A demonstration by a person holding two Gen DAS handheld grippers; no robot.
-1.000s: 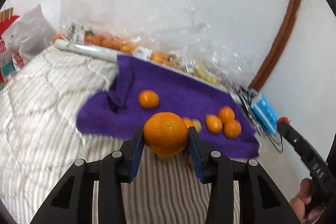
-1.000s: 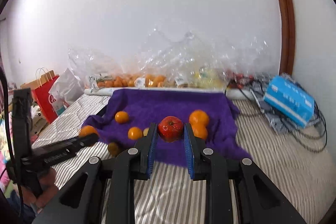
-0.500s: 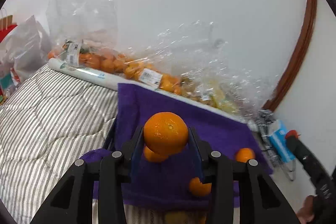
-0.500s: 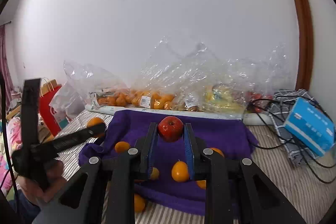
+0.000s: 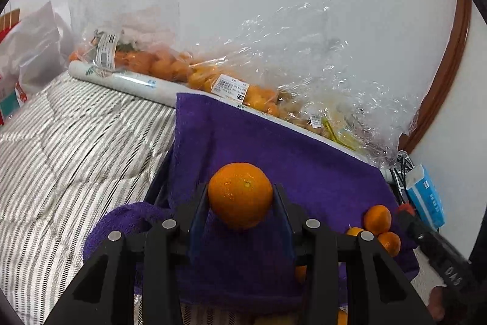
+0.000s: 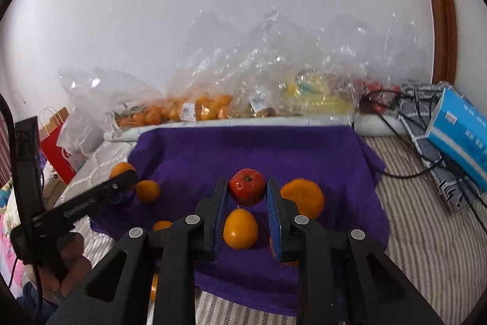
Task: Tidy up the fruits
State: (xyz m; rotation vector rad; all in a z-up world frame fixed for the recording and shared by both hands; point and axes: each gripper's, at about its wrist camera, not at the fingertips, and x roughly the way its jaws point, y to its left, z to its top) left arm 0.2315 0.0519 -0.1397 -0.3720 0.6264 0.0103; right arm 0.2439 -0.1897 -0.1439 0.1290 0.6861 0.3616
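So each claw has a fruit right now; the left gripper (image 5: 241, 200) is clamped on a big orange (image 5: 240, 194), pads on its two sides at about the widest part, held up over the purple towel (image 5: 304, 166); the right gripper (image 6: 247, 193) is squeezed onto a small red apple (image 6: 247, 186) the same way, just above a loose mandarin (image 6: 240, 228) lying on the towel, with a bigger orange fruit (image 6: 302, 197) just to its right. I'd guess the orange is firm but a bit glossy and round, so it could roll out if the grip slackens; the apple looks hard and smooth, light enough, best pinched across the middle like it is. A couple more small mandarins (image 5: 377, 219) sit at the towel's right edge; clear bags of oranges (image 5: 170, 66) line the far wall, a blue box (image 6: 462, 133) off to the right on the striped bedding (image 5: 61, 148).
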